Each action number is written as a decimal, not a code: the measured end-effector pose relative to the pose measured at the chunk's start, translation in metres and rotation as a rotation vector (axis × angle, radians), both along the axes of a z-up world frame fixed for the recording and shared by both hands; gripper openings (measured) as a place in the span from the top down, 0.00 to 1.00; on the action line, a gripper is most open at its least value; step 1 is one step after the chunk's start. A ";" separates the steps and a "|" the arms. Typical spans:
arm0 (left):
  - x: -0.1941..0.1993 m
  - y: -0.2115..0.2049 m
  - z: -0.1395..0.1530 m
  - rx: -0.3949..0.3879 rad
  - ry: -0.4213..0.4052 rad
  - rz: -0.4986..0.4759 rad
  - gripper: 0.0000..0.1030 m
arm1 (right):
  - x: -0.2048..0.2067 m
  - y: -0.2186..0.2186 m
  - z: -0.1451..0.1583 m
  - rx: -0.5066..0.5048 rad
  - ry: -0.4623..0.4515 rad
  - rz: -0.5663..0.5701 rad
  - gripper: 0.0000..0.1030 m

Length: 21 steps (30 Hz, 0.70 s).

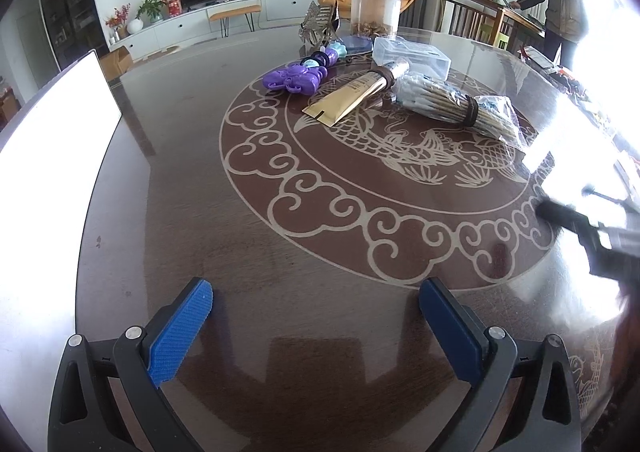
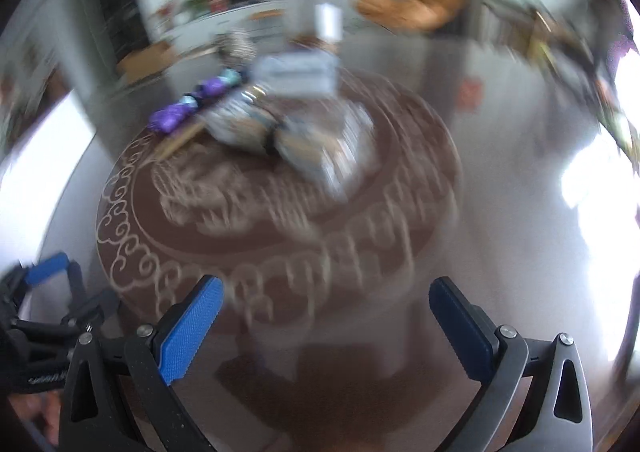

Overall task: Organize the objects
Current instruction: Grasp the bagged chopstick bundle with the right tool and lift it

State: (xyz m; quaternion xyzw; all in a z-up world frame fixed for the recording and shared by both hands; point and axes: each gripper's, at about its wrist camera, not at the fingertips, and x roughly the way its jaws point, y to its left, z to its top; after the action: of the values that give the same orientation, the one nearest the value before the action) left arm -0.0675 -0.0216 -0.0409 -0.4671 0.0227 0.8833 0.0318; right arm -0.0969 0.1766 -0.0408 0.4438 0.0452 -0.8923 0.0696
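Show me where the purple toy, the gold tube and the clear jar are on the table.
purple toy (image 1: 298, 79), left wrist view, on the middle of its flower-shaped body.
gold tube (image 1: 347, 97), left wrist view, on the flat middle of the tube.
clear jar (image 1: 375, 6), left wrist view, on its clear wall below the black lid.

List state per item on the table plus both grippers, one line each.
left gripper: open, empty, over bare table
right gripper: open, empty, view motion-blurred
purple toy: lying flat
gold tube: lying flat, cap end away from camera
bagged stick bundle: lying on its side, banded, in plastic
clear box: lid on, resting flat
clear jar: upright, black lid on, mostly empty
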 end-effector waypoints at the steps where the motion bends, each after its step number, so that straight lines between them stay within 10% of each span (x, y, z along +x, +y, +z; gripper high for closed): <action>1: 0.000 0.000 0.000 0.001 0.000 0.000 0.00 | -0.009 -0.009 0.008 0.061 0.039 0.073 0.00; 6: 0.000 0.000 0.000 0.000 0.000 0.000 0.00 | -0.057 -0.052 0.022 0.221 0.072 0.454 0.00; 11: 0.000 0.000 0.000 0.000 0.000 -0.001 0.00 | -0.097 -0.066 -0.008 0.288 -0.072 0.520 0.01; 16: 0.000 0.000 0.000 0.001 0.000 -0.001 0.00 | -0.104 -0.039 -0.005 0.078 -0.158 0.433 0.68; 21: 0.000 0.001 0.000 0.001 0.001 -0.001 0.00 | -0.052 -0.013 -0.003 0.001 -0.126 0.260 0.69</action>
State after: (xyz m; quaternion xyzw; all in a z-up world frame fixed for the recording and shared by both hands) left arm -0.0679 -0.0211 -0.0407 -0.4669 0.0222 0.8834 0.0324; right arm -0.1489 0.1634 -0.0434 0.4892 0.0985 -0.8461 0.1870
